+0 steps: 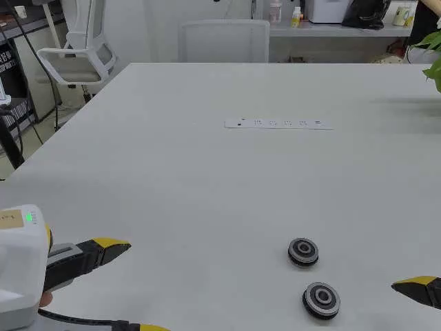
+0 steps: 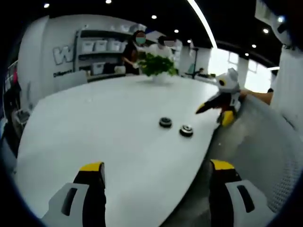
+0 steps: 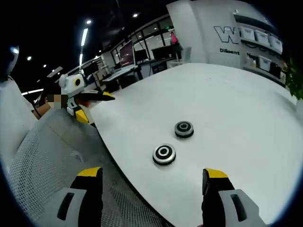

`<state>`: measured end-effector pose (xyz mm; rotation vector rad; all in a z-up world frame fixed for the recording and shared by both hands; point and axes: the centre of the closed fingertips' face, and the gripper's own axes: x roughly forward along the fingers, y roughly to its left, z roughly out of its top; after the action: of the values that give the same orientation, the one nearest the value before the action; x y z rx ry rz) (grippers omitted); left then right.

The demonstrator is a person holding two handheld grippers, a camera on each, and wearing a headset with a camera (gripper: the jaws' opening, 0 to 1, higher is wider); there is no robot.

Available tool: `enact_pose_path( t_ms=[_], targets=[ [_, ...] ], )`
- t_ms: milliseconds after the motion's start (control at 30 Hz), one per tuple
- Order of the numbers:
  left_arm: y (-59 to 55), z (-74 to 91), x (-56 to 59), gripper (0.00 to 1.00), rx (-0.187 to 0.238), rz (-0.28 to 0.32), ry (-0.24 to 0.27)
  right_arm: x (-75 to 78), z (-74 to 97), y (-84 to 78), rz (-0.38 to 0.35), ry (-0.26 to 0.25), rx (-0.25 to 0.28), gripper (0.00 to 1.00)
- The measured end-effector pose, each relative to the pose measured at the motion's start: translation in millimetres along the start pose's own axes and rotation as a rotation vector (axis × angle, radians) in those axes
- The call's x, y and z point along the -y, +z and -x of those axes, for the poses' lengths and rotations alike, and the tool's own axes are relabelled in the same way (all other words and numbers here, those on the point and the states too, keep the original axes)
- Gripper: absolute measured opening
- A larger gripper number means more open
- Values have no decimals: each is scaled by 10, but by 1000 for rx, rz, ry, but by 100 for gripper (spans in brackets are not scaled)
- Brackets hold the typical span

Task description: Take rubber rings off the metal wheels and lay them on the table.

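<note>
Two metal wheels with dark rubber rings lie flat on the white table (image 1: 207, 179): a far wheel (image 1: 303, 251) and a near wheel (image 1: 321, 300) by the front edge. My left gripper (image 1: 127, 286) is at the table's near-left corner, open and holding nothing, well left of both wheels. Along its jaws I see the far wheel (image 2: 165, 122), the near wheel (image 2: 186, 131) and my right gripper (image 2: 220, 101) beyond them. My right gripper (image 1: 422, 296) enters at the lower right, open, a short way from the near wheel (image 3: 164, 154); the far wheel (image 3: 183, 128) lies behind it.
A white power strip (image 1: 278, 124) lies mid-table, far from the wheels. Office chairs (image 1: 76, 55) stand at the far side, and a potted plant (image 2: 156, 64) sits on the far right with people behind it. A mesh chair back (image 3: 52, 161) is just off the front edge.
</note>
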<state>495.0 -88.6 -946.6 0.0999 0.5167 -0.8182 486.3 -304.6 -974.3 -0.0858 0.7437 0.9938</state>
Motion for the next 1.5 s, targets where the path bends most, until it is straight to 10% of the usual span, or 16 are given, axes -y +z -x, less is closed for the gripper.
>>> enact_pose_path(
  t_ms=[1500],
  targets=[
    [-18,-8,18,88,-8,4,-8,2,-9,-51,-2,4,-24,81]
  ],
)
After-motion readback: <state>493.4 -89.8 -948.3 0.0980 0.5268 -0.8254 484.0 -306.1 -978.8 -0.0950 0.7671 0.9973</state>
